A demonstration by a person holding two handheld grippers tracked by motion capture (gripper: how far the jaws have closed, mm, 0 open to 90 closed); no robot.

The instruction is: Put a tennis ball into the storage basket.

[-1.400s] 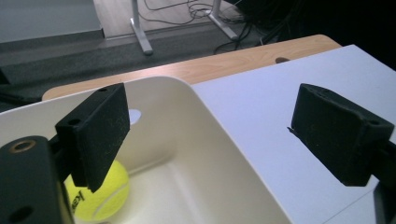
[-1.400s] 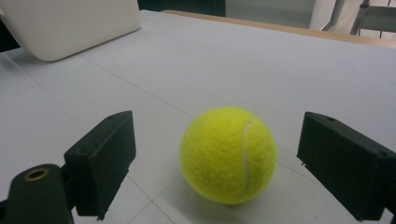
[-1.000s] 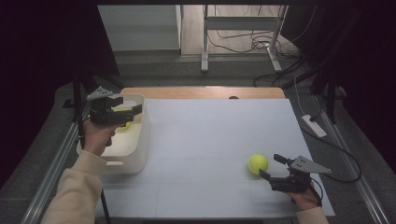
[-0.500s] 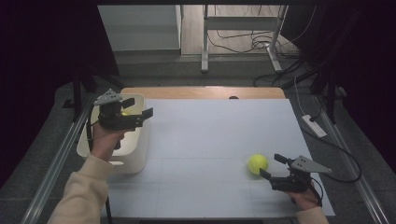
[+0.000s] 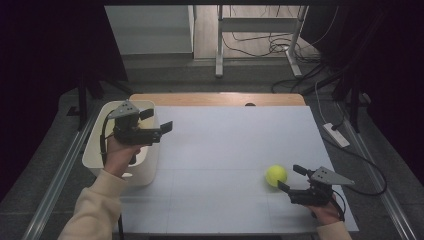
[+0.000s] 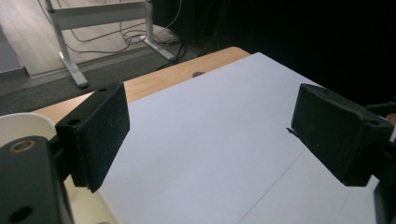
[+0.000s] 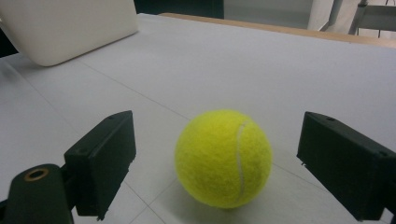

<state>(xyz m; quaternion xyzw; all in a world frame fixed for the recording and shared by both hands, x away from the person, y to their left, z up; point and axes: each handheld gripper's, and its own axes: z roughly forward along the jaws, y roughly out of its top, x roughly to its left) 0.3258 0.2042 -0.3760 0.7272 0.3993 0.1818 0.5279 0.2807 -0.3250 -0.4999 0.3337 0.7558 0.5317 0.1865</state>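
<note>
A yellow tennis ball [image 5: 276, 175] lies on the white table sheet [image 5: 225, 150] at the front right. My right gripper [image 5: 290, 177] rests just behind it, open, its two black jaws flanking the ball [image 7: 223, 157] without touching it. At the left, my left gripper [image 5: 159, 120] is held level above the right rim of a white bin [image 5: 97, 152]. It points across the table, open, with nothing between its pads [image 6: 100, 133]. The hand and gripper hide the inside of the bin.
The bin's rim [image 6: 18, 122] sits at the sheet's left edge, and its side [image 7: 70, 28] lies far beyond the ball. A wooden table edge [image 5: 215, 99] runs along the back. A power strip [image 5: 336, 135] lies on the floor at the right.
My left gripper has moved to the right, from over the bin to above its right rim, jaws unchanged. The right gripper and the ball have stayed put.
</note>
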